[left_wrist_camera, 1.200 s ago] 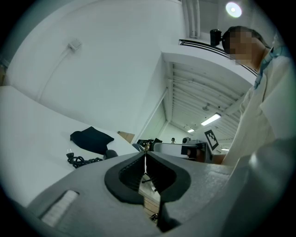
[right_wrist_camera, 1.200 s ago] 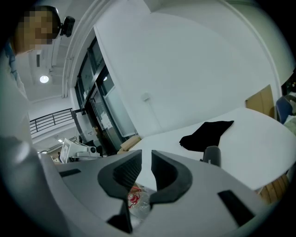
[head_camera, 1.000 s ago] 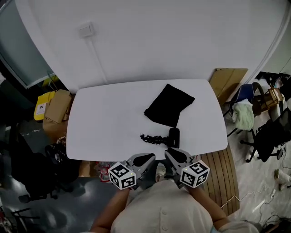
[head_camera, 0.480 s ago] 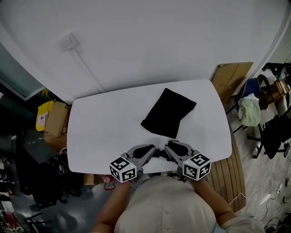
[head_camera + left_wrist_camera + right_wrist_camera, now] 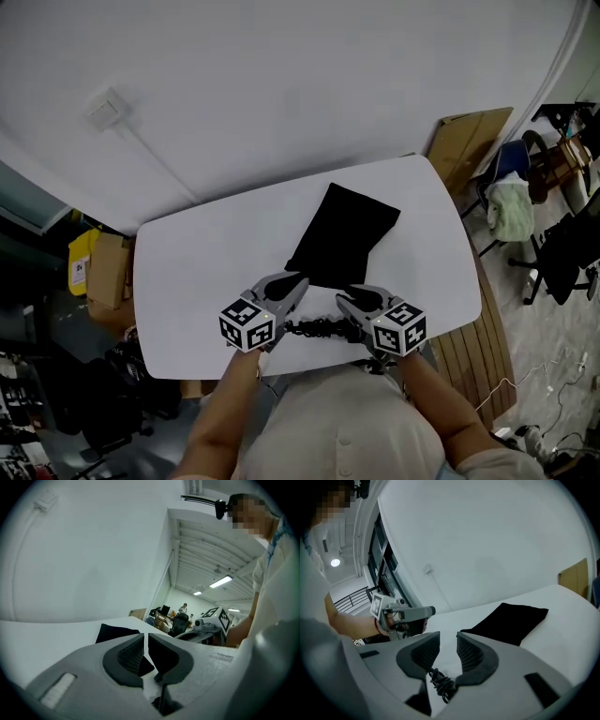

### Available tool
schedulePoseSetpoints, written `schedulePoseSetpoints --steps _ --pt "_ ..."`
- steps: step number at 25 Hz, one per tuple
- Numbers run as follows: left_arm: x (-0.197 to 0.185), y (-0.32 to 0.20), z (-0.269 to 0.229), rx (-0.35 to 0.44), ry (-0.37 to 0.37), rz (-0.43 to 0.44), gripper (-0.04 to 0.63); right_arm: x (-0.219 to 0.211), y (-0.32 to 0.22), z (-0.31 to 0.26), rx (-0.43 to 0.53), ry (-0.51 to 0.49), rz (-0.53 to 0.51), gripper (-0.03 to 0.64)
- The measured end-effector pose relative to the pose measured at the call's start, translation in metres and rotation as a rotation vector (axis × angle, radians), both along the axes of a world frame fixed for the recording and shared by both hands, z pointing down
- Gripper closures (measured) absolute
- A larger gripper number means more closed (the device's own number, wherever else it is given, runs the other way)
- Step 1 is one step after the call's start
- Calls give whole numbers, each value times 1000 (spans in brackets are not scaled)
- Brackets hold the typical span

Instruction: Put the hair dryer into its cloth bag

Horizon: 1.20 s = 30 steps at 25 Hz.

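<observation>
**While two handheld grippers hover over the counter's near edge, a hair dryer's cord lies between them and its bag lies flat beyond**

Seen from above, a white counter (image 5: pixel 206 262) with rounded corners stands against a pale wall. A black cloth bag (image 5: pixel 345 234) lies flat and slantwise near the middle of the counter, with nothing on it. Just in front of the bag, toward the person, the hair dryer's coiled black cord (image 5: pixel 314 328) stretches across the counter near its front edge. The dryer's body cannot be made out; the right gripper covers the spot where the cord ends.

The left gripper (image 5: pixel 300 283) points toward the near corner of the bag. In its own view, the left gripper (image 5: pixel 146 639) has its jaws together with only a thin slit between them and nothing held. The bag (image 5: pixel 115 632) shows beyond them.

The right gripper (image 5: pixel 340 301) sits just right of the cord. In its own view, the right gripper (image 5: pixel 448 637) has its jaws apart and opening, and the pads press on nothing. A loop of the cord (image 5: pixel 440 684) shows on the counter below the gap. The bag (image 5: pixel 511 618) lies ahead and to the right.
</observation>
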State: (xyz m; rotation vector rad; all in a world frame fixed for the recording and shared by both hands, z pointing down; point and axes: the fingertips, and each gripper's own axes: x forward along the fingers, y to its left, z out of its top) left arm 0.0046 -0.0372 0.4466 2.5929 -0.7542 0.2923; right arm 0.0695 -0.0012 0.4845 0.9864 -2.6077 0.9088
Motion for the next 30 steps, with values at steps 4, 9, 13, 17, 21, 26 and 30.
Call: schedulePoseSetpoints --steps 4,9,13,17,21,26,30 --pt "5 -33 9 1 -49 55 583 2 -12 18 -28 45 8 492" --pt "10 -55 20 -15 -56 83 581 4 -26 31 -43 89 13 480" --pt "9 -73 37 -31 -105 93 529 4 -33 44 -37 170 -28 463" --pt "4 -101 58 -45 -182 96 476 0 -39 59 -35 254 -76 457" --pt "5 -126 79 -70 -239 104 460 -7 -43 74 -45 307 -115 445" --pt "6 -154 106 -109 -289 86 433 -10 -49 92 -64 356 -151 431" --pt "11 -174 129 -153 -322 89 410 -9 -50 103 -86 391 -176 426"
